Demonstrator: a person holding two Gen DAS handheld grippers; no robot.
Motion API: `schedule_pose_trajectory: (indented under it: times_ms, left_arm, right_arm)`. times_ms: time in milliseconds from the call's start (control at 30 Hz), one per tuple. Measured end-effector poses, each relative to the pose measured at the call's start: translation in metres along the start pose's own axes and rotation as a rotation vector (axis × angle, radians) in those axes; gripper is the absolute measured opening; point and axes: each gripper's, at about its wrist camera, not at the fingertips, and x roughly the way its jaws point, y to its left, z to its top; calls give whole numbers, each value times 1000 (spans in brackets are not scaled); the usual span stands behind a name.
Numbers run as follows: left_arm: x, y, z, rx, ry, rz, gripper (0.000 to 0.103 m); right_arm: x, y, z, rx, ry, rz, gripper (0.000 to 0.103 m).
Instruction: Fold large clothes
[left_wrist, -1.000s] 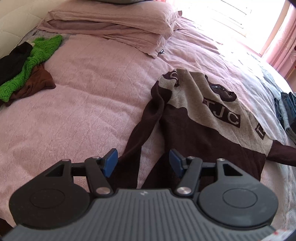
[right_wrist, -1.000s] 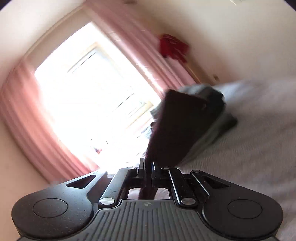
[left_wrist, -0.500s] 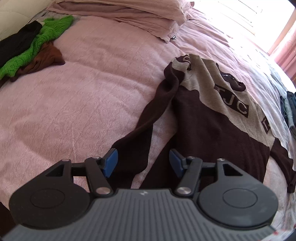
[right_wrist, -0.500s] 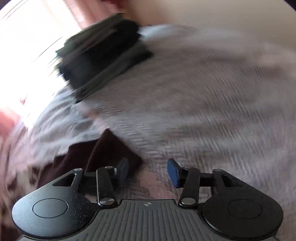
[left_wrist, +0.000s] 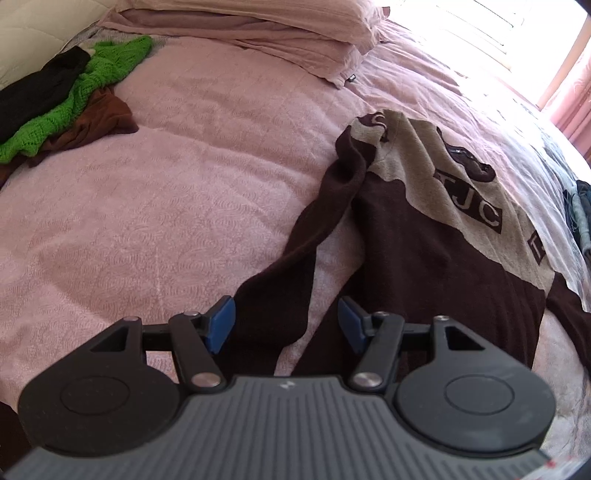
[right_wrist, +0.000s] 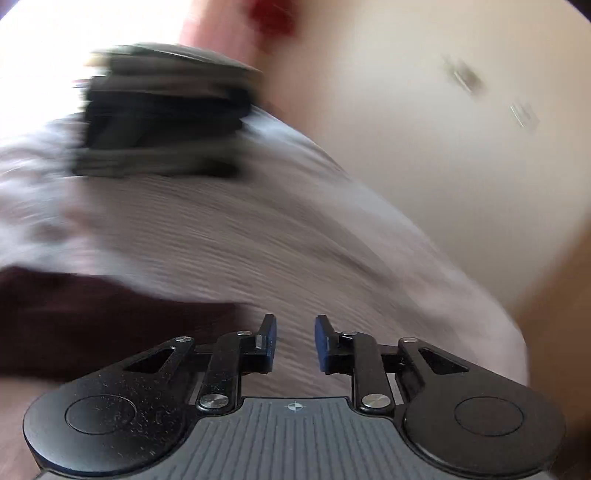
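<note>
Since a second ago the right gripper (right_wrist: 295, 341) has let go of the dark sleeve and now hovers over the bedspread (right_wrist: 295, 240), jaws parted and empty. Left gripper (left_wrist: 286, 325): jaws wide apart, empty, above the brown sleeve (left_wrist: 295, 266) of the brown-and-grey sweater (left_wrist: 436, 236), which lies flat on the pink bed. Green knit (left_wrist: 74, 99) and pillows (left_wrist: 280, 29) lie beyond; right view blurred.
</note>
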Motion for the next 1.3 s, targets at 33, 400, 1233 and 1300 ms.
schedule_pose_trajectory:
  times_ms: [33,400,1233,1300]
  left_arm:
    - [1,1,-2,-3,3,1,57]
    - [13,-4,-29,217,30,-31,63]
    - [88,263,194,46,-30,149,17]
    - [91,267,178,37,-5,129,30]
  right_arm:
    - [4,-18,0,76,35,35,20]
    - [-53,45,-97,-2,294,288,22]
    - [-185,229,-200,-70,333,343,23]
    - [-189,227,-206,-58,347,365,23]
